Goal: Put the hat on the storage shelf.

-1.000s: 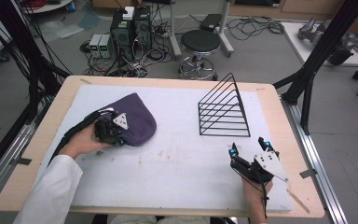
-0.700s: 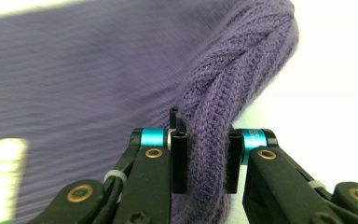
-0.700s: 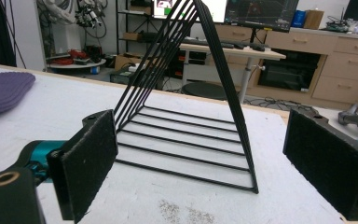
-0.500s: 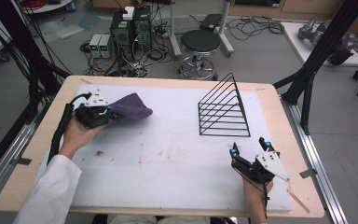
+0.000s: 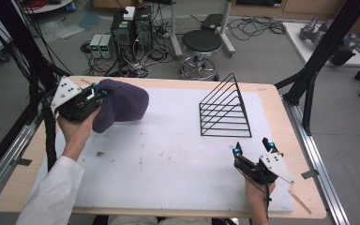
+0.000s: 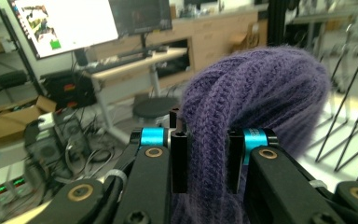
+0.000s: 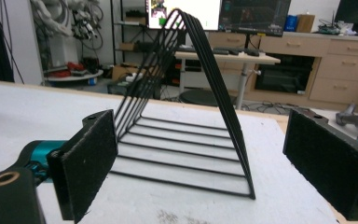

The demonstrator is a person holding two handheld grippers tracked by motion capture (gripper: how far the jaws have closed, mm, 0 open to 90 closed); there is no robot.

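Over at the left, the left gripper (image 5: 95,95) is clamped on a fold of the purple knitted hat (image 5: 122,105), a soft ribbed bundle held up above the table's (image 5: 168,159) near-left corner. To its right stands the black wire rack (image 5: 225,110), well apart. The right gripper (image 5: 252,149) rests near the front edge, jaws wide apart. A second ago the hat lay flatter, nearer the middle.

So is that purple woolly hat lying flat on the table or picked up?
Picked up: the left tongs pinch the purple hat and its bunched knit hangs from them.
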